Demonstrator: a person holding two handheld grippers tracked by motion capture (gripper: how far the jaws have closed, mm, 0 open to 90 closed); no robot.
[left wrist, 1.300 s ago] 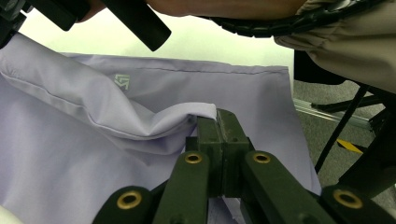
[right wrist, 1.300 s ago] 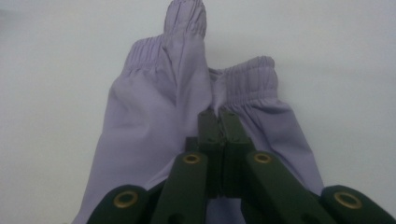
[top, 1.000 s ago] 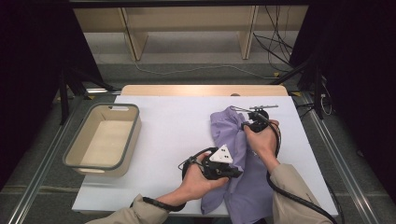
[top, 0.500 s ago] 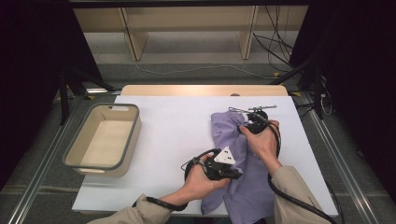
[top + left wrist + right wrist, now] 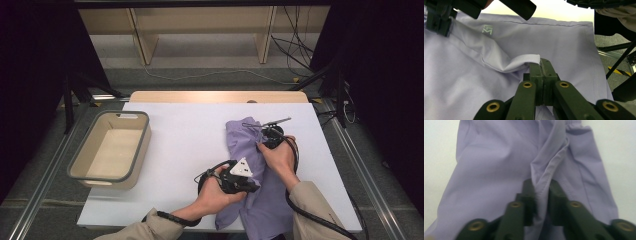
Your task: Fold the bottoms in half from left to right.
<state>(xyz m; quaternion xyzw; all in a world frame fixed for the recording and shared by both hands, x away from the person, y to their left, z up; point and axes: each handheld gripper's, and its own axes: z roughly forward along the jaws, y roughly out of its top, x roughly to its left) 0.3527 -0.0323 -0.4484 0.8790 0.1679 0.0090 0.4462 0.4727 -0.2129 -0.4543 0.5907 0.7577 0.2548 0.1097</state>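
Empty bin (image 5: 110, 150) sat well left of the shirt (image 5: 260, 200), nothing between. Left gripper (image 5: 540, 65) pinched a fold; right gripper (image 5: 541, 188) had just closed on a hem, barely shifted since.

Grey floor (image 5: 210, 60), wooden shelf legs (image 5: 140, 40)

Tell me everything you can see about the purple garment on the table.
The purple garment is thin lilac woven cloth with stitched hems and a small pale logo. It lies rumpled on the white table, its near end reaching the front edge. The left gripper is shut on a raised fold; the right gripper has just been closing on a seamed ridge.
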